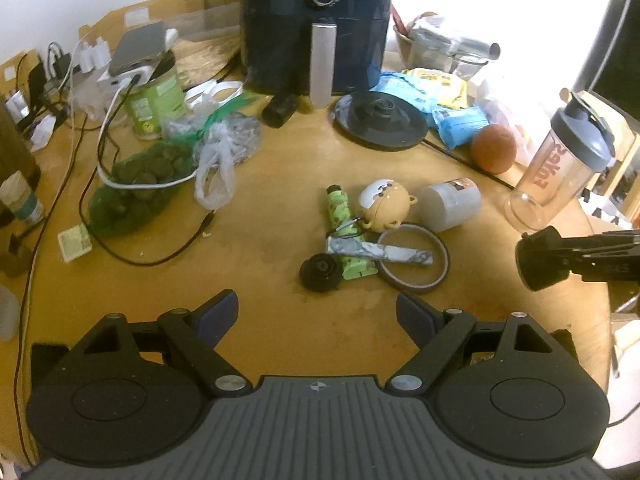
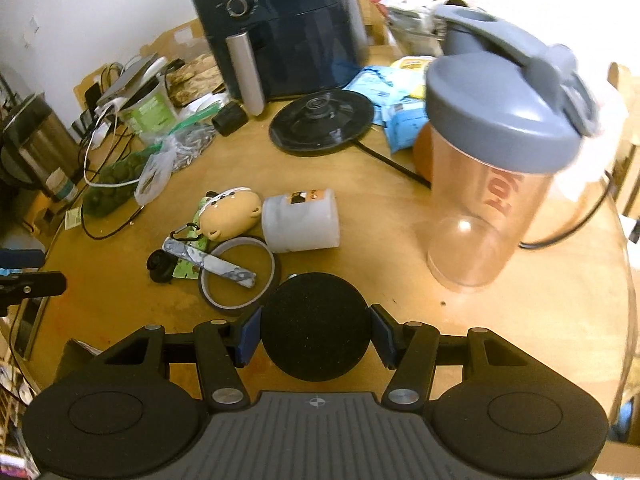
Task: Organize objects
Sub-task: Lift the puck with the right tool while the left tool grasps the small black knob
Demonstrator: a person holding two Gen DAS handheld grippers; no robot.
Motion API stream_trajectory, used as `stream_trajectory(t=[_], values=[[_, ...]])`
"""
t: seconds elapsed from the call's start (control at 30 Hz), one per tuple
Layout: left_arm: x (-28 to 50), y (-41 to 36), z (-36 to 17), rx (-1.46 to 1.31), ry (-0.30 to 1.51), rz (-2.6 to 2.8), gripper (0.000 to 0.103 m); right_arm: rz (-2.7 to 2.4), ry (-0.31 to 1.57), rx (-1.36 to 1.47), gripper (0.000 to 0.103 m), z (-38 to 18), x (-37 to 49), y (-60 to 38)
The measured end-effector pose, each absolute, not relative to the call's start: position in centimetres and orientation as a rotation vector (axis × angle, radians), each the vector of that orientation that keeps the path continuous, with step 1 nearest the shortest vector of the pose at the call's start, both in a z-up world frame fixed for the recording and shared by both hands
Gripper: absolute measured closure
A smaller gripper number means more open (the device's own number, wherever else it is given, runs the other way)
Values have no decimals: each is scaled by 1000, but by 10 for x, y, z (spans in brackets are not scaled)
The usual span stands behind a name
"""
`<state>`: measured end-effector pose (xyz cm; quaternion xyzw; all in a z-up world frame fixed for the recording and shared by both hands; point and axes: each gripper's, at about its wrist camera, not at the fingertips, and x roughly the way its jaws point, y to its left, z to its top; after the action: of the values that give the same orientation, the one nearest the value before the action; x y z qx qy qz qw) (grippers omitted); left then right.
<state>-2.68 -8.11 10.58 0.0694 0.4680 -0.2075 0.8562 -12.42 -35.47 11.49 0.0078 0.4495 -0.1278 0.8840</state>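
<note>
**A:** Right gripper (image 2: 315, 330) first: its two blue pads are pressed against a round black disc (image 2: 315, 326), one on either side, and the disc is held above the wooden table (image 2: 500, 340).

**B:** And the left gripper (image 1: 317, 316) is spread wide with nothing between its fingers, hanging over a bare stretch of the tabletop.

**A:** Look at that surface, a yellow-brown round table, scuffed and busy. In the middle sits a small heap: a tape ring (image 2: 238, 274) lying flat, a marbled grey bar (image 2: 208, 264) across it, a green tube (image 1: 344, 236) beneath, and a tan bear-shaped case (image 2: 228, 216) just behind.

**B:** A white jar (image 2: 300, 220) lies on its side right beside the bear. There is also a little black wheel-like cap (image 1: 321, 273) touching the tube's end.

**A:** To the right, a clear shaker bottle (image 2: 492, 176) with a grey lid stands near the table's edge, slightly blurred in the right view.

**B:** At the back, a dark blue air fryer (image 1: 316, 20) stands against the white wall, a black kettle base (image 1: 380, 120) in front of it, blue snack packets (image 1: 460, 124) and an orange (image 1: 493, 148) alongside.

**A:** On the left side it is cables, a green tin (image 1: 154, 100), and a green net bag (image 1: 136, 188) of dark round things.

**B:** Bright light is washing out the far right corner of the room.
</note>
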Motion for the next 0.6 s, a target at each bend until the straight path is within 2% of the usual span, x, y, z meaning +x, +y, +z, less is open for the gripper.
stream_trajectory(t=[0.4, 0.6], values=[[-8, -103, 87, 285, 961, -492, 17, -323, 912, 89, 43, 125, -155, -359], [3, -111, 72, 338, 976, -511, 25, -352, 897, 117, 43, 129, -169, -362]])
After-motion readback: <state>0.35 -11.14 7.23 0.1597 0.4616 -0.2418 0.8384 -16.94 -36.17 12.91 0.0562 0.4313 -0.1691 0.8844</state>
